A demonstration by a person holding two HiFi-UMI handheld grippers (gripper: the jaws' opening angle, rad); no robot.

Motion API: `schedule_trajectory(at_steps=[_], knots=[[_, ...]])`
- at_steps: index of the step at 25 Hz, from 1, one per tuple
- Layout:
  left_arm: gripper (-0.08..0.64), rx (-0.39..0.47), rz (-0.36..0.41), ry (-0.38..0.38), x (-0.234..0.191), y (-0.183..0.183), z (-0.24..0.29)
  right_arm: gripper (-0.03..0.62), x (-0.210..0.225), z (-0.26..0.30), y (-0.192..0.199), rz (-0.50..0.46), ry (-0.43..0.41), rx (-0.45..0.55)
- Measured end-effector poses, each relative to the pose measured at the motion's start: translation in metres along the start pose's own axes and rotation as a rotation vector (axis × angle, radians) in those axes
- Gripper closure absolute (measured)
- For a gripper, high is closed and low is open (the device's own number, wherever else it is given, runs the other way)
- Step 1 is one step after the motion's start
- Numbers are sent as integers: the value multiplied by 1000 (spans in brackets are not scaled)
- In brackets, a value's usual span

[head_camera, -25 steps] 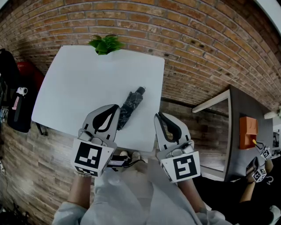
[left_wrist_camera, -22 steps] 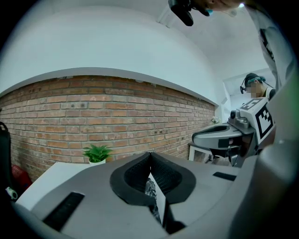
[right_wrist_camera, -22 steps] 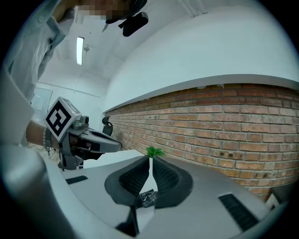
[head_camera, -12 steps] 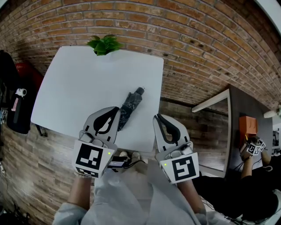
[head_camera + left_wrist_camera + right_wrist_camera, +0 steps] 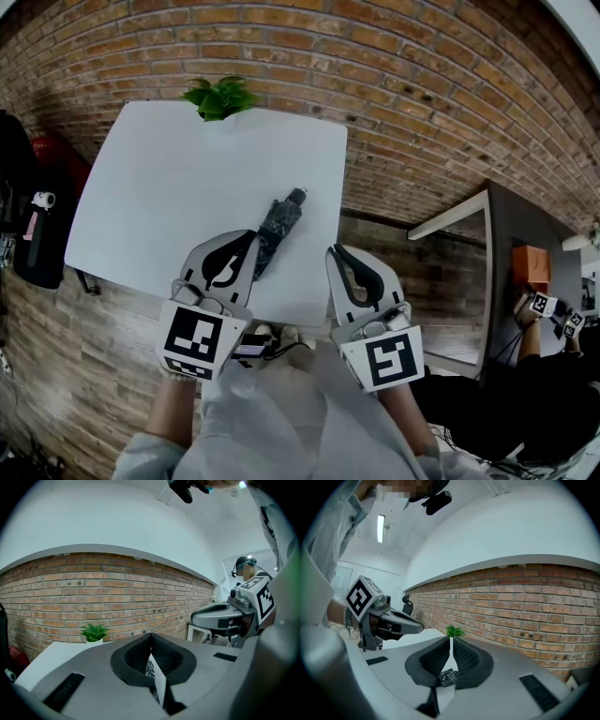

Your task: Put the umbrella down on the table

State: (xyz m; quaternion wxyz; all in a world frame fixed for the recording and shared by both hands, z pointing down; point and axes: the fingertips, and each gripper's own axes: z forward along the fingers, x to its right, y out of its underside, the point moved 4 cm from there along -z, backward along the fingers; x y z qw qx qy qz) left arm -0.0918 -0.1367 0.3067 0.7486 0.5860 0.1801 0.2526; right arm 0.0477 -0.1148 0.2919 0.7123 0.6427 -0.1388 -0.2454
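A folded dark patterned umbrella (image 5: pixel 278 223) lies flat on the white table (image 5: pixel 159 178), near its right front corner, handle end pointing away. My left gripper (image 5: pixel 251 234) hovers over the table's front edge just left of the umbrella's near end, jaws shut with nothing between them. In the left gripper view its closed tips (image 5: pixel 150 634) frame a bit of umbrella fabric (image 5: pixel 150 667) below. My right gripper (image 5: pixel 335 249) is beyond the table's right front corner, shut and holding nothing. The umbrella (image 5: pixel 448 677) shows through the loop of its jaws (image 5: pixel 450 639).
A small green potted plant (image 5: pixel 223 95) stands at the table's far edge against the brick wall. A black bag (image 5: pixel 28 225) sits left of the table. At the right stands a dark table (image 5: pixel 534 328) bearing an orange box (image 5: pixel 529 267).
Both grippers and the umbrella keep their places. Only a person with other grippers at the far right edge has shifted.
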Motion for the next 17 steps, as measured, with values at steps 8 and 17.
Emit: schedule_trajectory(at_steps=[8, 17], knots=[[541, -15, 3, 1, 0, 2, 1, 540, 1, 1, 0, -3, -7, -2], [541, -27, -2, 5, 2, 4, 3, 540, 2, 2, 1, -2, -10, -5]])
